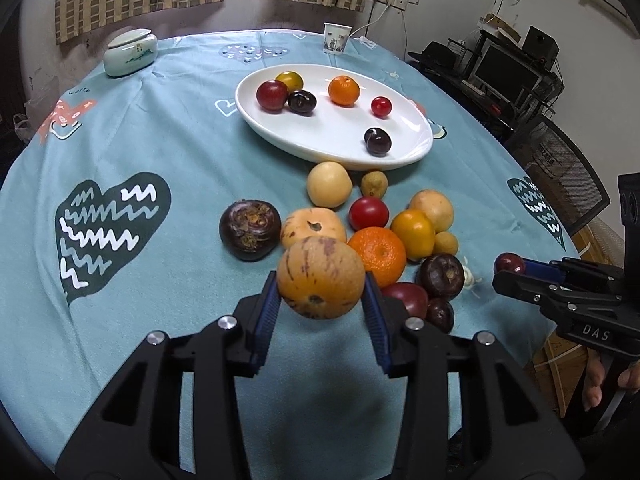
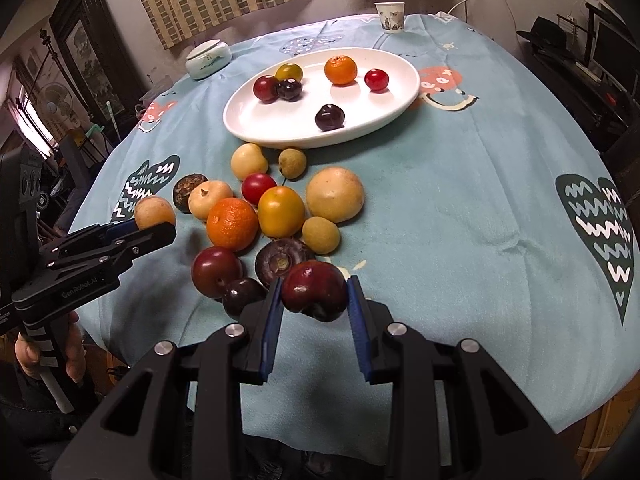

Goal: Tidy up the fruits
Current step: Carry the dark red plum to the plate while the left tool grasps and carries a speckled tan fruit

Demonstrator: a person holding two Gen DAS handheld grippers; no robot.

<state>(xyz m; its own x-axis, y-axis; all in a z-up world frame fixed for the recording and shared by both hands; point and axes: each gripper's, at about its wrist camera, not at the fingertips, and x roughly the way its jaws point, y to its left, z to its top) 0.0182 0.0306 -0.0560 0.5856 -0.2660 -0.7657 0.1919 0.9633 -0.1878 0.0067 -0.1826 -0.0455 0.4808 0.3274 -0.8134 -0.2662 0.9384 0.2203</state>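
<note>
My left gripper (image 1: 320, 300) is shut on a speckled orange-tan fruit (image 1: 321, 277), lifted just above the blue tablecloth. My right gripper (image 2: 314, 300) is shut on a dark red plum (image 2: 314, 291) near the front of the fruit pile. Each gripper shows in the other view: the right gripper (image 1: 514, 266) with its plum at the right, the left gripper (image 2: 150, 222) with its tan fruit at the left. Several loose fruits lie in a cluster, among them a tangerine (image 2: 232, 223) and a yellow tomato (image 2: 281, 211). Behind them a white oval plate (image 2: 256, 128) holds several fruits.
A lidded ceramic jar (image 1: 130, 52) and a paper cup (image 1: 336, 38) stand at the table's far side. A dark water chestnut (image 1: 250, 229) lies left of the pile. A desk with monitors and a mesh chair (image 1: 568, 172) stand beyond the table's right edge.
</note>
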